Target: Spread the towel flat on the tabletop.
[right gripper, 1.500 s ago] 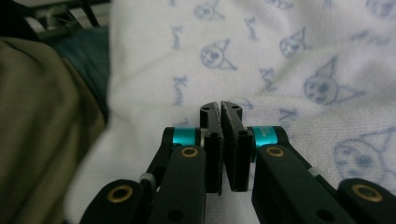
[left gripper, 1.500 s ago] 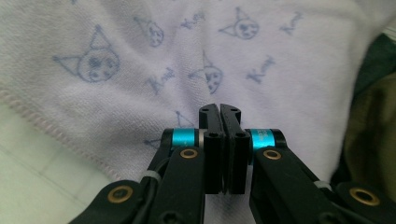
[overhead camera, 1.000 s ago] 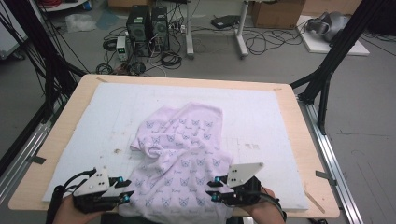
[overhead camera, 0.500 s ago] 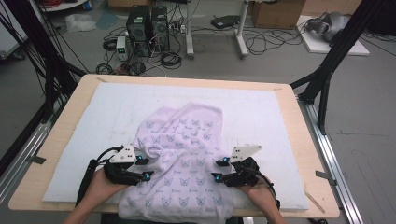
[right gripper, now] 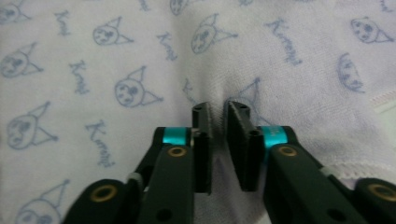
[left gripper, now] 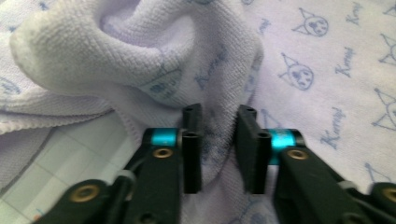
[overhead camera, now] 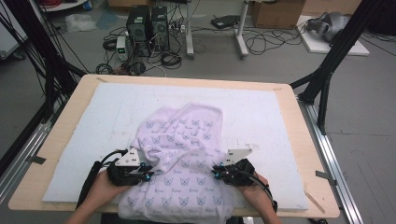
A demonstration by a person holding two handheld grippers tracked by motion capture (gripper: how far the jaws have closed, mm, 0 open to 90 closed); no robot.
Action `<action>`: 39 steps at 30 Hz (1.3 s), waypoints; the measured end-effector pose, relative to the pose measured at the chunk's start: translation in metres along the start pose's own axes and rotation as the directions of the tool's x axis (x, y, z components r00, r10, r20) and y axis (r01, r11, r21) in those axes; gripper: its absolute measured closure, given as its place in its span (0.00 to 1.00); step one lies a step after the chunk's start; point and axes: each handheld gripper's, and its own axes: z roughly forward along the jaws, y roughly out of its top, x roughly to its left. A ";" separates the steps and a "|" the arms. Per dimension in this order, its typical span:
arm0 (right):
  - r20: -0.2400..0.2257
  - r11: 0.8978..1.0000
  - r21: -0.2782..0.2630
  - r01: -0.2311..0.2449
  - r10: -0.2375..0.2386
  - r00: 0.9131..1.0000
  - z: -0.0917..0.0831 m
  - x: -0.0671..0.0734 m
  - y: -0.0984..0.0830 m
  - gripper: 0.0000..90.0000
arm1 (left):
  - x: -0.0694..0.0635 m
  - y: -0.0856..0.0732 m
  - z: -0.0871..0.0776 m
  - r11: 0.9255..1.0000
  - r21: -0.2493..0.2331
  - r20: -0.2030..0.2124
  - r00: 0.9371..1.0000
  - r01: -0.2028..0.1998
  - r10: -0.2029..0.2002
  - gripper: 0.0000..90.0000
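Note:
A pale lilac towel [overhead camera: 182, 158] printed with small blue cat faces lies crumpled on the white padded table top, its near end hanging over the front edge. My left gripper [overhead camera: 148, 174] sits at the towel's left edge. Its jaws have just been closing and now pinch a raised fold of the towel [left gripper: 219, 135]. My right gripper [overhead camera: 215, 173] is at the towel's right side. Its jaws have also just closed, and they squeeze a thin ridge of towel cloth [right gripper: 218, 126].
The white foam mat [overhead camera: 261, 116] covers a wooden table [overhead camera: 308, 154] with bare borders all round. Black frame legs [overhead camera: 327, 74] stand at the right and left. Computer cases [overhead camera: 144, 23] and cables lie on the floor beyond the far edge.
Both grippers moved forward from the table's front edge onto the towel, then stayed put. Their jaws now grip towel folds on each side.

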 end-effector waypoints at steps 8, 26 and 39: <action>-0.085 0.993 -0.079 -0.088 0.081 0.993 -0.009 -0.003 0.000 0.95 | -0.007 -0.004 -0.016 1.000 -0.012 -0.004 1.000 0.004 -0.004 0.92; -0.282 0.962 -0.131 -0.240 0.196 0.939 -0.038 0.024 0.016 0.36 | -0.035 -0.017 -0.086 0.993 -0.117 -0.051 0.999 0.005 -0.011 0.59; -0.154 0.985 -0.107 -0.135 0.118 0.981 -0.018 -0.004 0.032 0.42 | 0.013 0.000 -0.031 0.996 -0.075 -0.051 0.998 0.037 -0.041 0.69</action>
